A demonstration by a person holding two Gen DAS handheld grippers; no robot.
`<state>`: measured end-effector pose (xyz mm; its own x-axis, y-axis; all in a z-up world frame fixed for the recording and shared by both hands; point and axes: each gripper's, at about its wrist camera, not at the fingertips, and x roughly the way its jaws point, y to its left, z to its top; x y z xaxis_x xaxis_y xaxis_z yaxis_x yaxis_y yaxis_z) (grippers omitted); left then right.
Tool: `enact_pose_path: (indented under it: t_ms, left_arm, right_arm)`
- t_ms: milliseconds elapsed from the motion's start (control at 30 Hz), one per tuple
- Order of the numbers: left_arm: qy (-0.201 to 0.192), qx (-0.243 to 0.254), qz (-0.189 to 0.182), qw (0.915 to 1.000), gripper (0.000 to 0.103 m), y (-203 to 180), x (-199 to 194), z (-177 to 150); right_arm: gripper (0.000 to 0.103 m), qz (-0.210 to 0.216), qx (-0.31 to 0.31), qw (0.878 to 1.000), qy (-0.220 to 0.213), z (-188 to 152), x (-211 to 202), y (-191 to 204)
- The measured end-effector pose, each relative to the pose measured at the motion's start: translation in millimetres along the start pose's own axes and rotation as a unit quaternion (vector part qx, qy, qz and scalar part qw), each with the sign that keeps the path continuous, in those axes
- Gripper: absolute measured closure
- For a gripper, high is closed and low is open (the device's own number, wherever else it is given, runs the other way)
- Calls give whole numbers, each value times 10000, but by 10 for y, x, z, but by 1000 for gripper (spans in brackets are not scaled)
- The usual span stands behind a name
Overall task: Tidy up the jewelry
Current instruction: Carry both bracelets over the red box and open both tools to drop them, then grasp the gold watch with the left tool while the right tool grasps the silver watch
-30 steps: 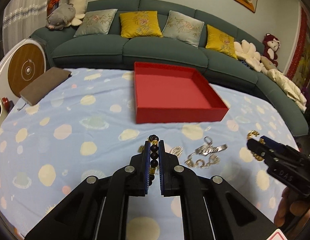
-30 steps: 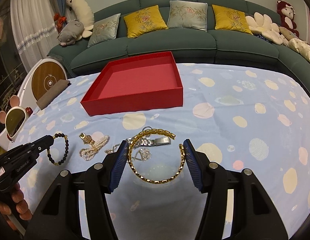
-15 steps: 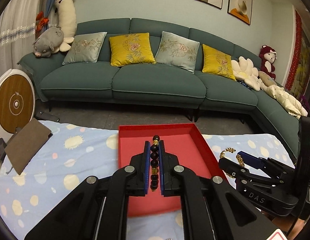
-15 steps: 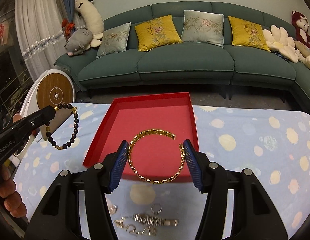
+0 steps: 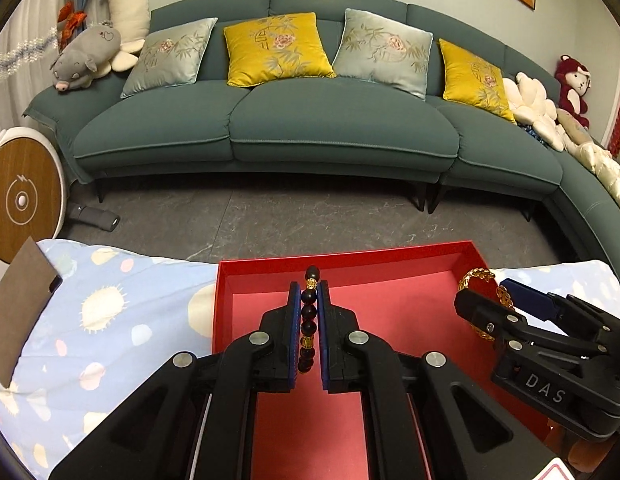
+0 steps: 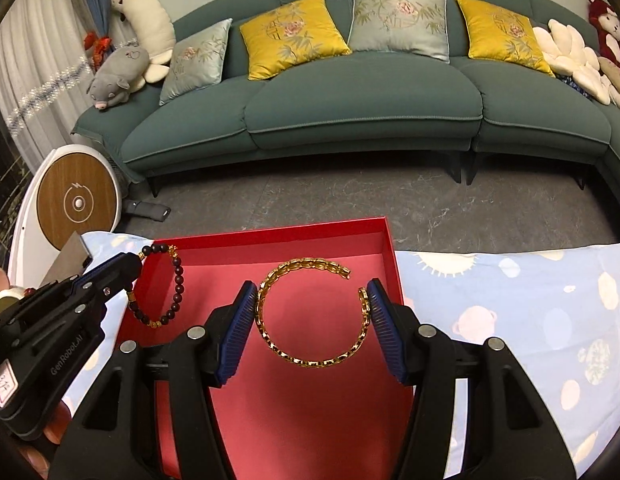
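My left gripper (image 5: 308,292) is shut on a dark bead bracelet (image 5: 308,322) with gold beads and holds it above the red tray (image 5: 390,270). In the right wrist view the left gripper (image 6: 129,266) and the hanging bead bracelet (image 6: 177,286) are over the tray's left rim (image 6: 269,236). My right gripper (image 6: 312,294) is shut on a gold chain bangle (image 6: 305,320), held flat between the blue pads above the tray floor. It also shows in the left wrist view (image 5: 484,292), with the bangle (image 5: 476,276) at the tray's right side.
The tray sits at the far edge of a table with a blue spotted cloth (image 5: 93,320). A brown notebook (image 5: 17,312) lies at the left. Beyond are grey floor, a teal sofa (image 6: 350,104) with cushions, and a white round-faced appliance (image 6: 75,204).
Both grippers have moved forward from the jewelry pile on the cloth to over the red tray, each still carrying its bracelet. The loose jewelry has dropped out of view.
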<state>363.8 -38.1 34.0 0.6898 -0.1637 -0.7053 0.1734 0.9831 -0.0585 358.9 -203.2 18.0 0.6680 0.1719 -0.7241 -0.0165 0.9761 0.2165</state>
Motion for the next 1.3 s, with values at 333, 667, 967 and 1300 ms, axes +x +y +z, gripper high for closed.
enact_pose_path:
  t_ms: [333,667,967,1300]
  left_arm:
    - [-426,-348,-7,9985,45,112,-341,-45]
    - [-261,-369,0,9990,33,369,-1469,-799]
    - [654,-976,177,9929,33,485,-1601,-1691]
    - [1328,-1620,-109,9777,34,409,-1144,-1993]
  right_arm:
    - [38,-82,-127,9984,-540,-59,-282,-56]
    - [38,44,-507,9974,-504,-900,-1564,-44]
    - [39,43,152,9998,-82,-1831,-1903,-145]
    - [44,-50,-106,9999,85,-2012,-1732,-14]
